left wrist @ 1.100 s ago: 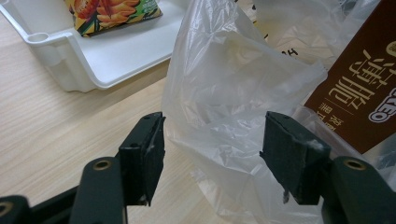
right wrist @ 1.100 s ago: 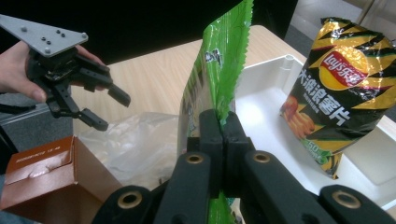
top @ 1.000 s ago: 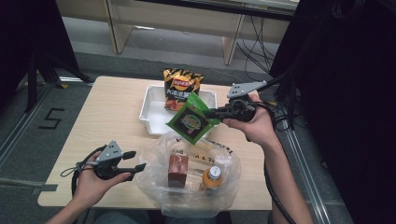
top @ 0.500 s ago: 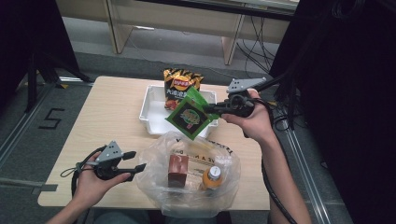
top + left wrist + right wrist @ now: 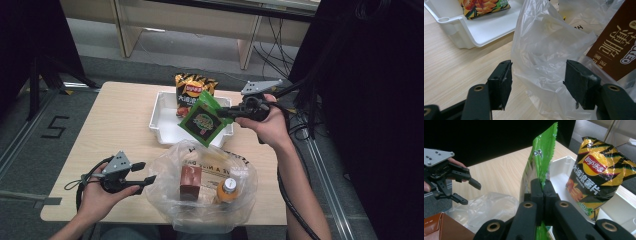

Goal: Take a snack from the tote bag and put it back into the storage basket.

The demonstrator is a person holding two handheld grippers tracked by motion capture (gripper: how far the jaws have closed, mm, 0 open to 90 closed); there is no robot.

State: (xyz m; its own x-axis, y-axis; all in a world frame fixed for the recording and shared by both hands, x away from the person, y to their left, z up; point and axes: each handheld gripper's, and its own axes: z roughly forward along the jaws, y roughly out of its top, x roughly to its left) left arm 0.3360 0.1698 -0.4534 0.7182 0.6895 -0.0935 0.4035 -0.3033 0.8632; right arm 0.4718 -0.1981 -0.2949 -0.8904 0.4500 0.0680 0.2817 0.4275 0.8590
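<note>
Right gripper (image 5: 223, 112): jaws pressed together on the edge of the green snack bag (image 5: 202, 120), held in the air.
Green snack bag: hangs tilted over the near rim of the white tray (image 5: 162, 107), above the far side of the plastic bag (image 5: 167, 182).
Left gripper (image 5: 142, 172): jaws apart, nothing between the pads, at the plastic bag's left side near the desk's (image 5: 120, 120) near edge.
White tray: by the desk's far edge, a chip bag (image 5: 192, 90) standing in it.
Plastic bag: holds a brown carton (image 5: 190, 181) and an orange bottle (image 5: 226, 191).
</note>
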